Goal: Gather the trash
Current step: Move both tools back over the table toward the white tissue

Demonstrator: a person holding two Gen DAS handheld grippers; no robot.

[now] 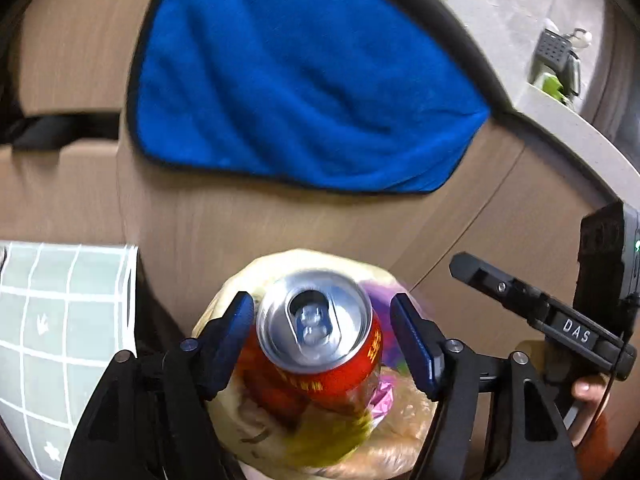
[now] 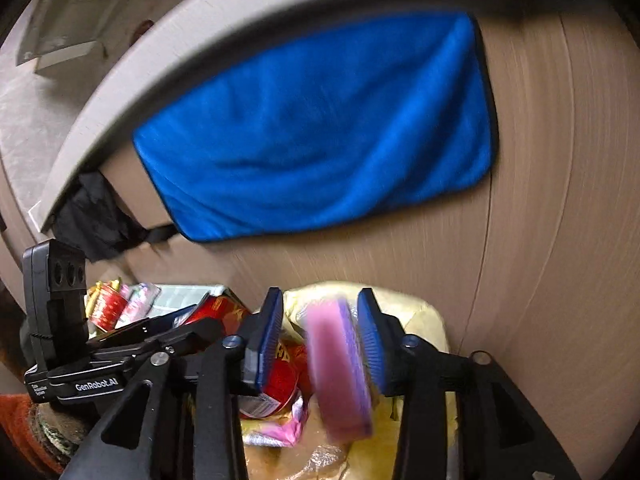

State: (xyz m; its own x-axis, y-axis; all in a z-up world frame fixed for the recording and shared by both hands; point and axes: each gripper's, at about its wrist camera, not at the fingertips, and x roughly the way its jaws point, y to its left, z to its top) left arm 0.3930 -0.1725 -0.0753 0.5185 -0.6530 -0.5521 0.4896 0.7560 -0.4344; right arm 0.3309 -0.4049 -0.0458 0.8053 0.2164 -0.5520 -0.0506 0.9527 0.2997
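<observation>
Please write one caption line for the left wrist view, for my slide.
Left gripper open around a red drink can above a yellow trash bag, blue towel behind.

An opened red aluminium drink can (image 1: 320, 340) and a blurred pink-and-purple flat packet (image 2: 340, 368) hang above the yellowish plastic-lined trash bin (image 1: 320, 452).

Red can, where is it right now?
In the left wrist view the can sits between the open left gripper's fingers, its left side against the left pad, directly over the yellow trash bag below the blue towel.
</observation>
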